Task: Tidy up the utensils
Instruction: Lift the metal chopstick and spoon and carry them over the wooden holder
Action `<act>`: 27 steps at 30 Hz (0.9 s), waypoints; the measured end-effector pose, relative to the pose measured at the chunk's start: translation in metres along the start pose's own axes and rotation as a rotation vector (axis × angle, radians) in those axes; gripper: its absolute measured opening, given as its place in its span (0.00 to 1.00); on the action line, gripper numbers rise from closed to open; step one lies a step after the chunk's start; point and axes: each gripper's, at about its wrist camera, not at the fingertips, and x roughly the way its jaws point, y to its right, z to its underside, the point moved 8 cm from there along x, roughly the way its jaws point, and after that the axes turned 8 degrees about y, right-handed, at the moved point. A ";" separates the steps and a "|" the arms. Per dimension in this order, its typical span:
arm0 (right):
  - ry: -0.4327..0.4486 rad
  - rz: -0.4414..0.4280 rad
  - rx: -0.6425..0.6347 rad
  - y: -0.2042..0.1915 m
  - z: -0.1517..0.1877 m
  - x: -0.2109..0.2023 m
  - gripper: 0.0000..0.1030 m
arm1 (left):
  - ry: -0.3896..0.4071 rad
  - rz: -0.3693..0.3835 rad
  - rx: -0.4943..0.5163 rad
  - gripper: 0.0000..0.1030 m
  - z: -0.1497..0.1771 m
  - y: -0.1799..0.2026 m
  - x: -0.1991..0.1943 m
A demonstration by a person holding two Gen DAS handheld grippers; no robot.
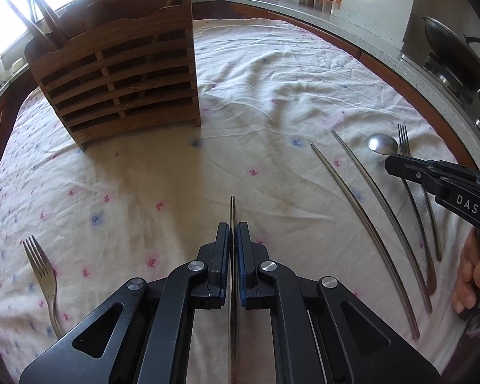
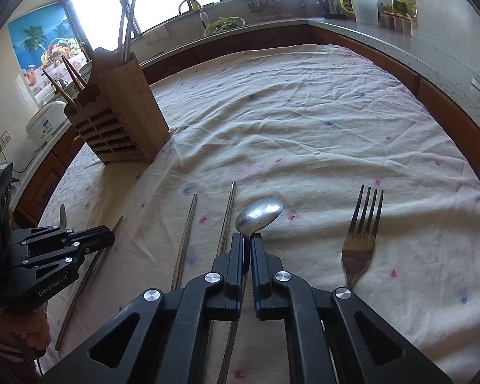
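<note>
My left gripper [image 1: 233, 228] is shut on a thin metal chopstick [image 1: 232, 208] that pokes forward between its pads, low over the flowered cloth [image 1: 272, 102]. In the right wrist view the same gripper [image 2: 111, 236] sits at the left with the chopstick [image 2: 86, 272] running under it. My right gripper [image 2: 249, 240] is shut on the neck of a steel spoon [image 2: 260, 213], whose bowl sticks out ahead of the fingertips. The wooden slatted utensil holder [image 1: 118, 73] stands far left and holds chopsticks and metal handles.
Two metal chopsticks [image 2: 185, 236] [image 2: 228, 211] lie left of the spoon, and a fork [image 2: 361, 233] lies to its right. Another fork [image 1: 43, 272] lies at the cloth's near left. Kitchen counters [image 2: 352, 28] ring the table; a pan [image 1: 448, 48] sits far right.
</note>
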 end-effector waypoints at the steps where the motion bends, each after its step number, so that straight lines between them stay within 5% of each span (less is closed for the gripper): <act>1: 0.008 -0.003 0.003 -0.001 -0.002 -0.003 0.05 | 0.009 0.004 -0.012 0.04 0.000 -0.001 -0.003; 11: 0.090 -0.048 -0.006 -0.022 -0.018 -0.037 0.04 | 0.160 0.052 -0.152 0.04 -0.014 -0.022 -0.065; 27: 0.196 -0.101 -0.058 -0.057 -0.038 -0.083 0.02 | 0.344 0.085 -0.242 0.04 -0.026 -0.042 -0.148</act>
